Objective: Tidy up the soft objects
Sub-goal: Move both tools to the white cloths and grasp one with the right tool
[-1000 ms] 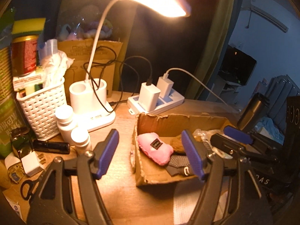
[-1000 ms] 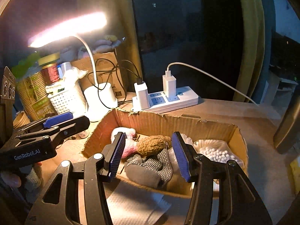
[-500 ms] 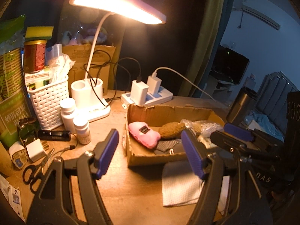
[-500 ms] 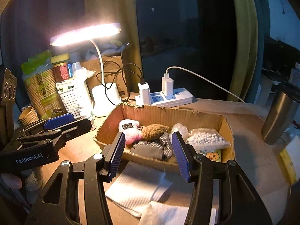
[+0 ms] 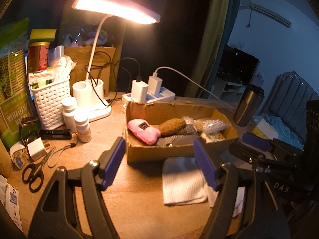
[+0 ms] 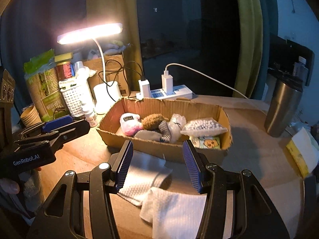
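Plush pink toy in corrugated cardboard box.

Pink plush, brown plush, white waffle-textured cloths (two), white woven basket

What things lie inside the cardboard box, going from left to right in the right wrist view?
Pink plush toy → brown fuzzy toy → crumpled clear plastic bag → bag of white beads.
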Demonstrator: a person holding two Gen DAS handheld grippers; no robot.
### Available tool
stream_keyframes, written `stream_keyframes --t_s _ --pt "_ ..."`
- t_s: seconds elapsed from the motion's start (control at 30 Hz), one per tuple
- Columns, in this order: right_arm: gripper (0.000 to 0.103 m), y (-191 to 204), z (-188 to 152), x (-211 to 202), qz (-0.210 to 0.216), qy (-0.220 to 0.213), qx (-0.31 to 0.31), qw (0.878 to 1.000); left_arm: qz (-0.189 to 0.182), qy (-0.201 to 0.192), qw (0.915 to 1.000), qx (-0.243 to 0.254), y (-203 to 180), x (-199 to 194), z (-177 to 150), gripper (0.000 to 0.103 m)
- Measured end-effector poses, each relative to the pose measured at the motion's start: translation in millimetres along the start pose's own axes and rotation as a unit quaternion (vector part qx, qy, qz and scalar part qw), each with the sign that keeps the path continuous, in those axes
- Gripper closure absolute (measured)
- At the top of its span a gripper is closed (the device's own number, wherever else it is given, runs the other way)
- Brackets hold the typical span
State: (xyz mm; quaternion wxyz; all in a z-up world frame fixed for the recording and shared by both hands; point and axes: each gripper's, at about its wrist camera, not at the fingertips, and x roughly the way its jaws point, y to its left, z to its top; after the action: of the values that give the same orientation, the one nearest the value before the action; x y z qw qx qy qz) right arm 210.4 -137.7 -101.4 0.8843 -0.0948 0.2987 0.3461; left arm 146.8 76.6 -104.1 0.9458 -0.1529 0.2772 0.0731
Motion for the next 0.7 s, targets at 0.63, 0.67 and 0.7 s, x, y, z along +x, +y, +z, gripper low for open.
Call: stream_keyframes --t_s 0.63,0.67,0.7 --pt "0.041 -23 -50 -8 -0.021 0.029 0.035 0.999 -0.01 0.033 0.9989 0.031 -21 -1 -29 0.027" --pt "0.037 -25 -52 -8 -0.021 0.031 0.037 0.999 -0.01 0.036 0.9988 0.032 -22 0 -31 0.027" --pt "0.036 -27 -54 -7 -0.022 0.034 0.04 0.998 -0.011 0.039 0.9986 0.033 -23 1 -33 0.027"
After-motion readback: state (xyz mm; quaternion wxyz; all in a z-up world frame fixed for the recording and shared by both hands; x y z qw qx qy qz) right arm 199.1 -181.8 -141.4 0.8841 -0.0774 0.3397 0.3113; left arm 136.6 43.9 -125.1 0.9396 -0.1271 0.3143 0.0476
